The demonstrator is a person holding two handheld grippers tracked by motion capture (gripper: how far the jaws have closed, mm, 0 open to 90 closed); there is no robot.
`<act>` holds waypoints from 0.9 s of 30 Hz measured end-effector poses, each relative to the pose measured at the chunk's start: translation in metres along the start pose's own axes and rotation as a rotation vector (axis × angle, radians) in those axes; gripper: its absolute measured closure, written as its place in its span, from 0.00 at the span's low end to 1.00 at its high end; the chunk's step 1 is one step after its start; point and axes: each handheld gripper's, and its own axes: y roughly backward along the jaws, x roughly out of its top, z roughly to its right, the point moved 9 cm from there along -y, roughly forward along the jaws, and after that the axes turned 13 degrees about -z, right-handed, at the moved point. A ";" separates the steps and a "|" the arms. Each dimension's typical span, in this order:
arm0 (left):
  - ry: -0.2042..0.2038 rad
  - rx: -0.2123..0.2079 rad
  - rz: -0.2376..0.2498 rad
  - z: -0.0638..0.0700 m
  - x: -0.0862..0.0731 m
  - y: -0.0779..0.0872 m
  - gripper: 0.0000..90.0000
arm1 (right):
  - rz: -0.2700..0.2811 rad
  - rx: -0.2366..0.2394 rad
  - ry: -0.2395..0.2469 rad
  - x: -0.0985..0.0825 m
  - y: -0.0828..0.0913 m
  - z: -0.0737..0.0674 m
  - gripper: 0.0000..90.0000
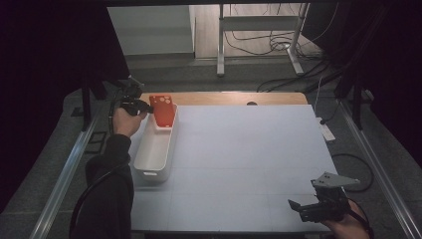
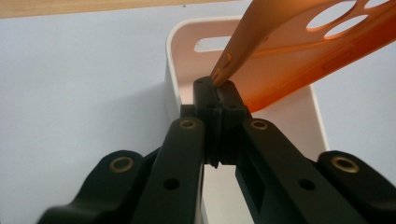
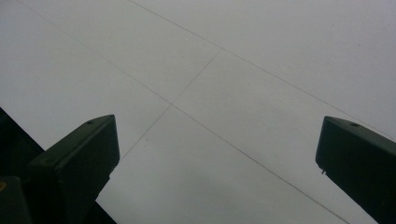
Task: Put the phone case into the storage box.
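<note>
High view: left gripper clamps an orange phone case over the white bin at the table's far-left corner; right gripper, jaws apart, near-right corner.

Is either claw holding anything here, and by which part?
The left claw is shut on the orange phone case, pinching one corner edge, above the white bin. The right claw is open and holds nothing.
</note>
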 end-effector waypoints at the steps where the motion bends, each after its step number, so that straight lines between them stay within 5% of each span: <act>1: 0.008 0.000 0.001 -0.001 0.000 -0.002 0.99 | 0.000 0.000 0.001 0.000 0.000 0.000 0.00; 19: 0.031 0.005 -0.020 -0.003 0.004 -0.021 0.97 | -0.001 -0.001 0.003 0.000 0.000 0.000 0.00; 27: 0.021 -0.008 0.027 0.000 0.012 -0.018 0.84 | -0.001 0.000 0.002 0.000 0.000 0.000 0.00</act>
